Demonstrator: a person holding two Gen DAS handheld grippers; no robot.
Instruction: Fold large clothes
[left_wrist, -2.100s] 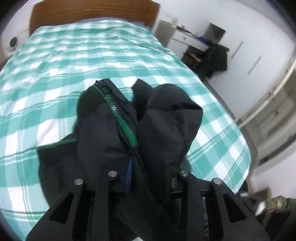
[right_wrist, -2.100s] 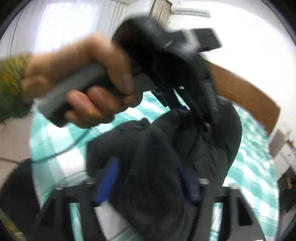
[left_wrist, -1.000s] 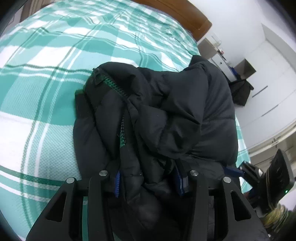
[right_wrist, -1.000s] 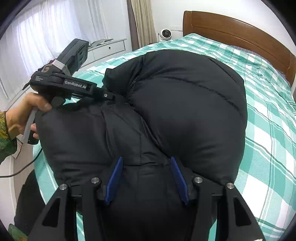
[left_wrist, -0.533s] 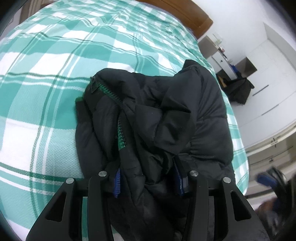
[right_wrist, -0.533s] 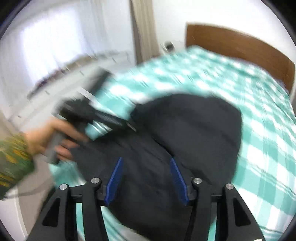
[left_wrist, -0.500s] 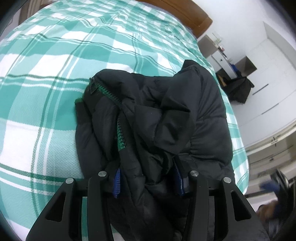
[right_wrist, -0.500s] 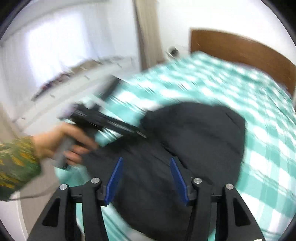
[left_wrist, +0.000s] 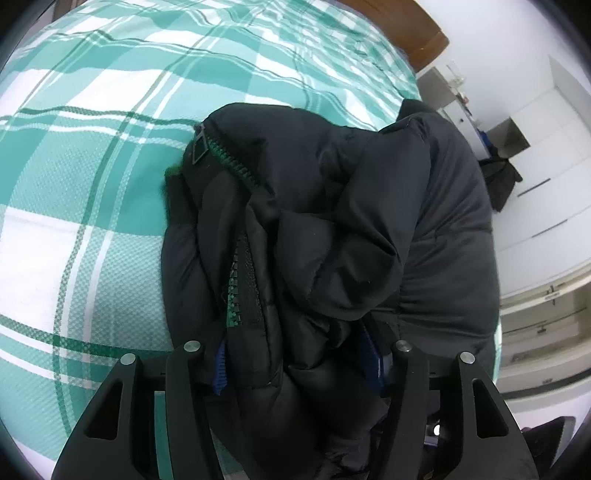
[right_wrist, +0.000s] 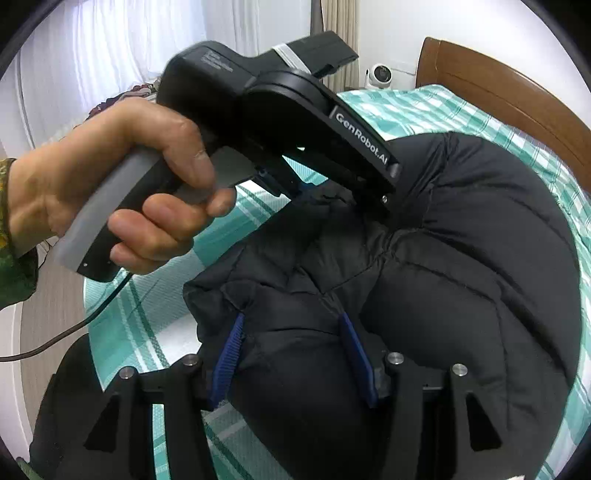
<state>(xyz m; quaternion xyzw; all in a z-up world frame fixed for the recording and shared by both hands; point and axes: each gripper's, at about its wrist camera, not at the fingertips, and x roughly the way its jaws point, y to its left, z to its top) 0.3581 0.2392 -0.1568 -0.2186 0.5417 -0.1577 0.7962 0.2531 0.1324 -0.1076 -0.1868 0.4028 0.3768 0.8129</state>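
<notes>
A black puffer jacket (left_wrist: 369, 206) with a green zipper (left_wrist: 236, 280) lies bunched on the green-and-white checked bed (left_wrist: 81, 155). My left gripper (left_wrist: 295, 362) is shut on a thick fold of the jacket near the zipper. In the right wrist view the jacket (right_wrist: 461, 266) bulges over the bed (right_wrist: 155, 325). My right gripper (right_wrist: 291, 354) is shut on another fold of it. The left gripper's body, held in a hand, shows close above the jacket in the right wrist view (right_wrist: 280, 110).
A wooden headboard (right_wrist: 509, 96) stands at the far end of the bed. White wardrobes (left_wrist: 546, 206) and a desk with dark clothes on a chair (left_wrist: 498, 173) lie beyond the bed's right side. Curtains (right_wrist: 110, 48) cover the window.
The right gripper has swung back close to the left one and holds the jacket again. The left gripper has kept its hold; the jacket has bunched closer to it.
</notes>
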